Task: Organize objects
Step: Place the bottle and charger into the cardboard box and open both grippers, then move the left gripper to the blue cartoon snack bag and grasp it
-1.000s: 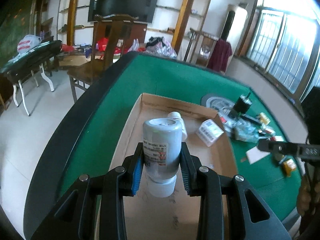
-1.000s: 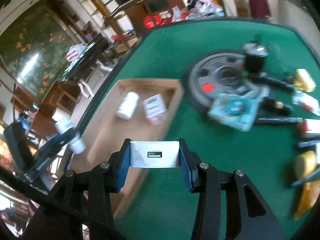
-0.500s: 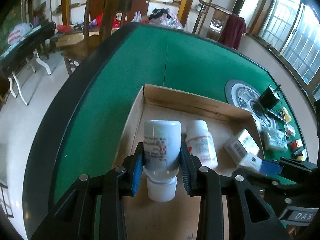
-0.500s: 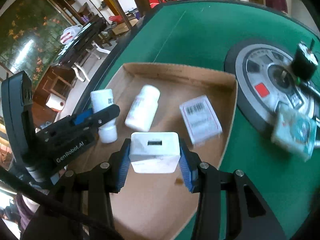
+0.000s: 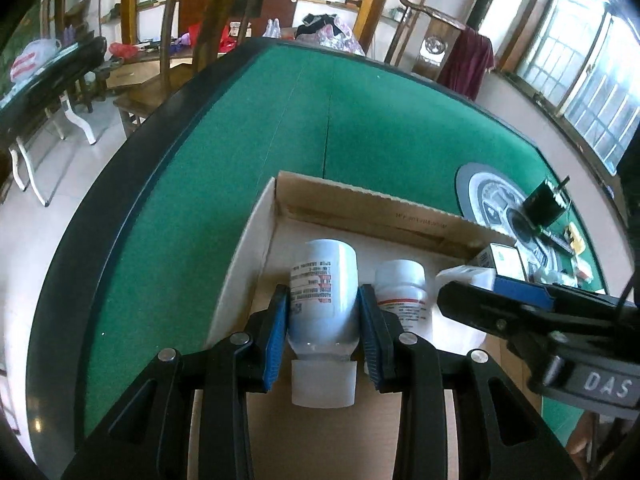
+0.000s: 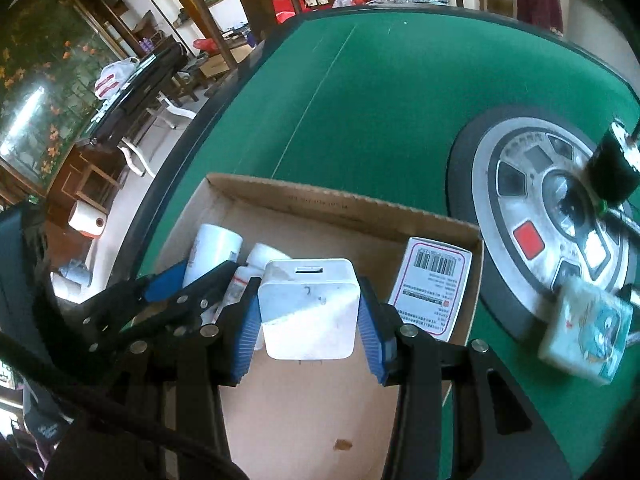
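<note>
My left gripper (image 5: 323,332) is shut on a white pill bottle (image 5: 323,292), cap toward the camera, held low over the left side of the cardboard tray (image 5: 384,212). A second white bottle (image 5: 402,288) lies beside it in the tray. My right gripper (image 6: 308,328) is shut on a white charger block (image 6: 308,312) over the tray's middle (image 6: 344,204). A barcoded white box (image 6: 434,288) lies at the tray's right side. The left gripper and its bottle (image 6: 214,252) show at the left of the right wrist view. The right gripper (image 5: 520,304) shows in the left wrist view.
The tray sits on a green felt table (image 5: 360,120) with a black rim. A round grey disc (image 6: 560,216) with a black motor (image 6: 610,172) lies right of the tray. A tissue pack (image 6: 588,340) sits at its near edge. A wooden chair (image 5: 200,40) stands beyond the table.
Both grippers have moved forward and down into the tray with their loads. The left bottle now sits beside the lying bottle, and the charger is close to the barcoded box.
</note>
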`<state>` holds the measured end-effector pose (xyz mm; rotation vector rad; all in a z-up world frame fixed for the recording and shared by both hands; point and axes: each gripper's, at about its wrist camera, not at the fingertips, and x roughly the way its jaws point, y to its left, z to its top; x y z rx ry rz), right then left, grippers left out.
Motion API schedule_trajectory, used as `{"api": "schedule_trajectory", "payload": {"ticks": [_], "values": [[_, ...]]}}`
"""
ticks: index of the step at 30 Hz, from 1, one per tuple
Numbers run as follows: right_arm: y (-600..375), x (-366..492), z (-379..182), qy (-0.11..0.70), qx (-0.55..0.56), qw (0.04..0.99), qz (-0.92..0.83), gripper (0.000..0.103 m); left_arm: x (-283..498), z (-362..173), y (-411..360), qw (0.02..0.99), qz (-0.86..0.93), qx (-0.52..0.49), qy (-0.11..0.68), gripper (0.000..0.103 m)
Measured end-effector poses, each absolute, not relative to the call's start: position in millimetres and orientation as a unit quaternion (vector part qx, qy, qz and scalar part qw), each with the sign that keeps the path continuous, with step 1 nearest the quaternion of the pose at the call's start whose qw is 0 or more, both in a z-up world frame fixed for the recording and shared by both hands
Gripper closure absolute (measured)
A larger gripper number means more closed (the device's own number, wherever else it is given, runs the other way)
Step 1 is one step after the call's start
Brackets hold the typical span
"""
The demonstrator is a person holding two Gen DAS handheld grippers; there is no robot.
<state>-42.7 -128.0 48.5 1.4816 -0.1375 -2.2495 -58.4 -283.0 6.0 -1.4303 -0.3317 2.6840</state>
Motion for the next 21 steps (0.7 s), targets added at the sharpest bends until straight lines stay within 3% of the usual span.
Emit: {"api": "schedule_trajectory", "payload": {"ticks": [2,5,8,10,12,15,21], "values": [[-128,-45,49,-0.047,0.536,0.216,-0.815,0.056,-58,7,-288,0.047,0.875,-0.466,-0.122,0.072],[-125,-44,50,-0.052,0.530,0.211,-0.820,0.043,-55,14,-292,0.048,0.879,-0.454,-0.138,0.067],[-117,-40,53,-0.067,0.518,0.212,-0.826,0.043,-46,27,-291,0.045,0.891,-0.432,-0.130,0.064],[-114,-36,62,-0.072,0.504,0.210,-0.835,0.043,-35,38,-290,0.037,0.898,-0.418,-0.128,0.052],[-107,-25,74,-0.067,0.482,0.208,-0.848,0.042,-20,48,-288,0.034,0.906,-0.402,-0.126,0.047],[-93,-4,88,-0.046,0.449,0.200,-0.870,0.034,3,64,-277,0.031,0.916,-0.384,-0.114,0.043],[-43,47,98,-0.004,0.383,0.154,-0.911,0.033,52,83,-246,0.052,0.928,-0.351,-0.113,0.037]]}}
